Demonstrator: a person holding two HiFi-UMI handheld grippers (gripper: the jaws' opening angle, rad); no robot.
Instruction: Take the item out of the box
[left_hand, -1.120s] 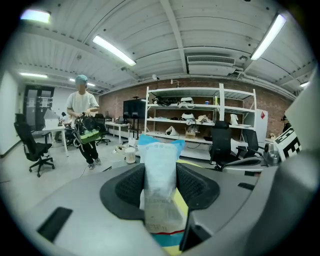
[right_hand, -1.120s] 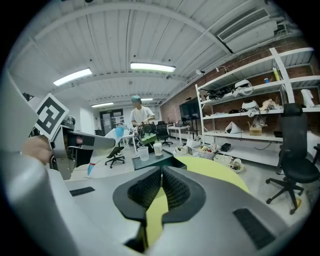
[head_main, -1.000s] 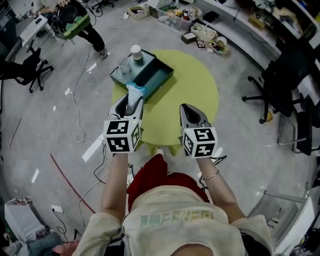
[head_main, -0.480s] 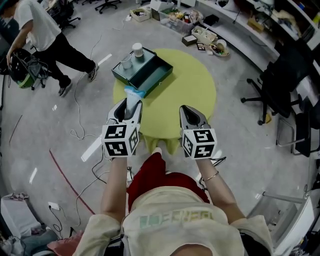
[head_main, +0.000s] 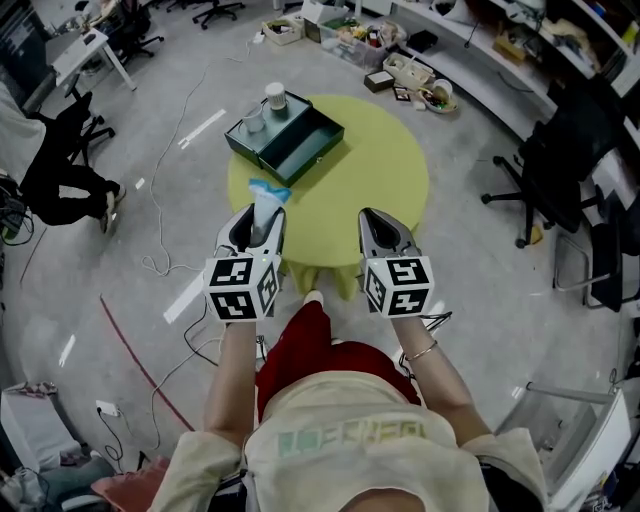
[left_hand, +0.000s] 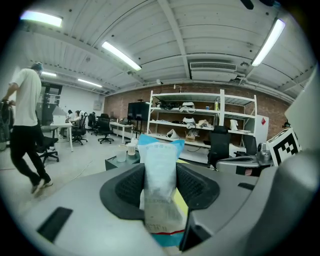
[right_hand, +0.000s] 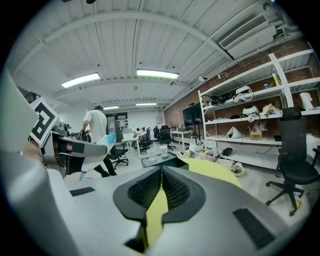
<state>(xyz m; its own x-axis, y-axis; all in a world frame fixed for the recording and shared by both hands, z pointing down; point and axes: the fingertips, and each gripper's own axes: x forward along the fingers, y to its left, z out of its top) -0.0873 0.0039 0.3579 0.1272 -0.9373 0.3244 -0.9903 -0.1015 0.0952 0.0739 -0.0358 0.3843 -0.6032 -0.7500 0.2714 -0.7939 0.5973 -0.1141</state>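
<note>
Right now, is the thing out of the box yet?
Yes, it's out: the blue-and-white packet is pinched in the left tool, away from the open box. The right tool is shut and empty. Left to do, probably: set the packet down.

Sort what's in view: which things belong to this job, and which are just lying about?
Job: packet, held in the left gripper; open teal box; table.
Lying about: two cups on the box, floor cable, office chair.

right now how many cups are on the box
2. A white cup stands at the far corner of the box; a clear cup stands just nearer, to its left. None looks hidden.
</note>
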